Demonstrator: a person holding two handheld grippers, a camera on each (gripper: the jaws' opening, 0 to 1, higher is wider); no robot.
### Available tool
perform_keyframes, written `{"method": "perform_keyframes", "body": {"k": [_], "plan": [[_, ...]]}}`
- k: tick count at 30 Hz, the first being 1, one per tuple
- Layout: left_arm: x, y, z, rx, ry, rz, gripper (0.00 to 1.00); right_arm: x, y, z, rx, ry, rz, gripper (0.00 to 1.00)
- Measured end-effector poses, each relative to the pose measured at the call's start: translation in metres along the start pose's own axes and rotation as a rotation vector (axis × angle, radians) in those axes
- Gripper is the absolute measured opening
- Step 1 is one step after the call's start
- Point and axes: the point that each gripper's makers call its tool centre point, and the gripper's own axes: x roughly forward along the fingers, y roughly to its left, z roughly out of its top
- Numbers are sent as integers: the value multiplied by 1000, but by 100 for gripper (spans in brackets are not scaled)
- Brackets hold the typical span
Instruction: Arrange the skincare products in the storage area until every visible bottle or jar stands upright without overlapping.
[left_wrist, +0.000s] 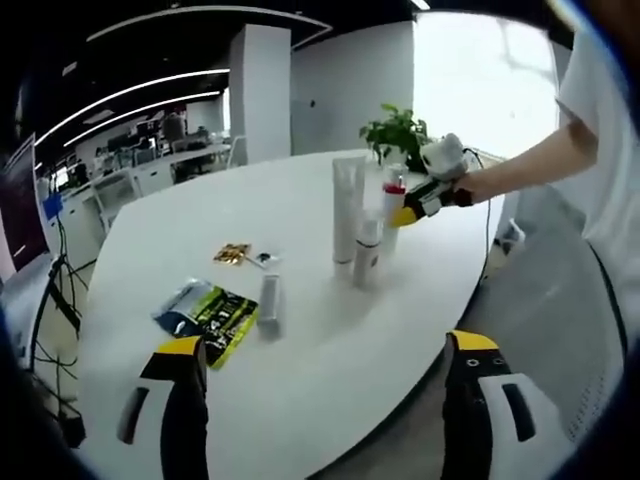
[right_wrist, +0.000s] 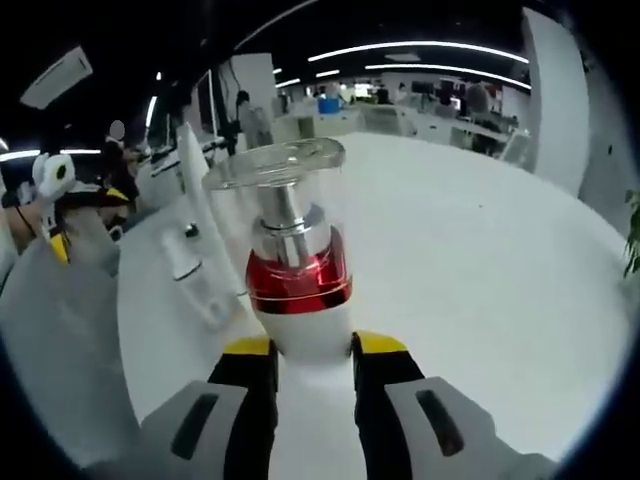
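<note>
My right gripper (right_wrist: 310, 350) is shut on a white bottle (right_wrist: 300, 285) with a red band and a clear cap, held upright. In the left gripper view that bottle (left_wrist: 393, 200) is at the table's far right, with the right gripper (left_wrist: 415, 205) on it from the right. Just left of it stand a tall white tube (left_wrist: 348, 205) and a shorter white bottle (left_wrist: 367, 255). A grey-white tube (left_wrist: 269, 305) lies flat nearer me. My left gripper (left_wrist: 325, 345) hangs open above the table's near edge, holding nothing.
A green-and-black packet (left_wrist: 205, 315) and a small gold item (left_wrist: 232, 254) lie on the white table (left_wrist: 300, 400). A potted plant (left_wrist: 398, 130) stands at the far edge. The person's arm (left_wrist: 520, 165) reaches in from the right. Desks and chairs fill the room behind.
</note>
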Motion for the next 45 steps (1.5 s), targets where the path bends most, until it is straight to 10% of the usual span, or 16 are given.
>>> {"method": "perform_keyframes", "body": {"k": [23, 45], "plan": [[1, 2, -7, -13, 37, 14, 91, 31, 46, 16, -281, 4, 403, 27], [2, 5, -11, -29, 61, 26, 88, 41, 55, 22, -306, 13, 464, 28]]}}
